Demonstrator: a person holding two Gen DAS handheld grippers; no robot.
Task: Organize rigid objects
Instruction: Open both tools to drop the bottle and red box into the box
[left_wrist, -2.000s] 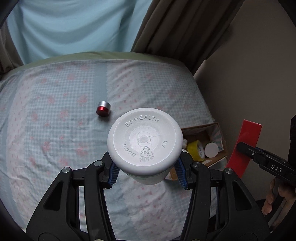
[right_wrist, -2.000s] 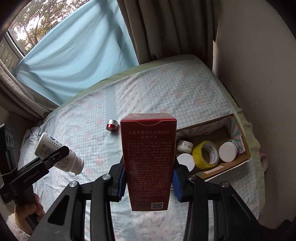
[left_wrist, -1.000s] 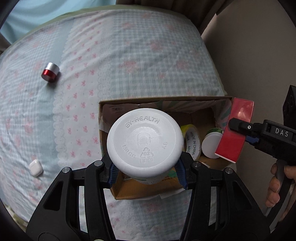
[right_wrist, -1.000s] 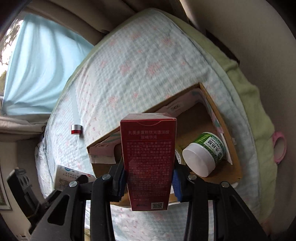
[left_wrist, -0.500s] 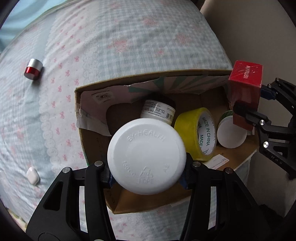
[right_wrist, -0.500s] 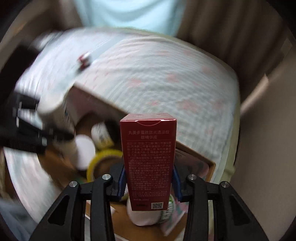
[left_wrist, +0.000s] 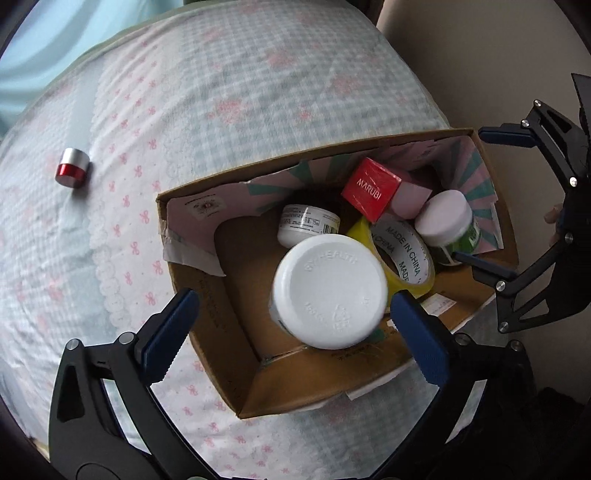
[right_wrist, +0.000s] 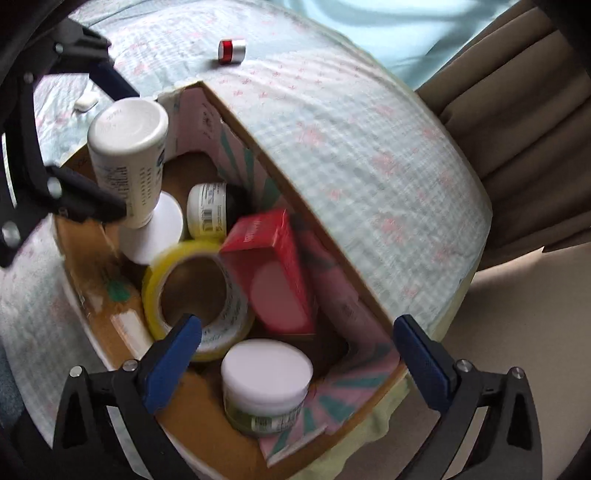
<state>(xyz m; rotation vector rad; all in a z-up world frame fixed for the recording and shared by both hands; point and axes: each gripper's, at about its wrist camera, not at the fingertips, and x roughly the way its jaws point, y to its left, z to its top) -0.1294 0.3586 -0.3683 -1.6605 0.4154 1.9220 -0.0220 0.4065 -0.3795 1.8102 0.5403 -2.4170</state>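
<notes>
A cardboard box (left_wrist: 221, 325) lies on the bed and also shows in the right wrist view (right_wrist: 96, 273). In it a white bottle (left_wrist: 328, 291) stands cap down (right_wrist: 129, 155), free between my open left gripper (left_wrist: 291, 325). A red carton (left_wrist: 371, 192) lies tilted in the box (right_wrist: 273, 266), released by my open right gripper (right_wrist: 299, 354). The right gripper hovers over the box's right end (left_wrist: 491, 206). The left gripper also shows in the right wrist view (right_wrist: 107, 144).
The box also holds a yellow tape roll (left_wrist: 402, 254), a white-lidded green jar (left_wrist: 448, 225) and a small white jar (left_wrist: 306, 225). A red and silver cap (left_wrist: 72, 168) and a small white piece (right_wrist: 85, 102) lie on the bedspread. A wall stands right of the bed.
Both grippers came over the box and opened. The white bottle and the red carton left the jaws and now rest inside the box.
</notes>
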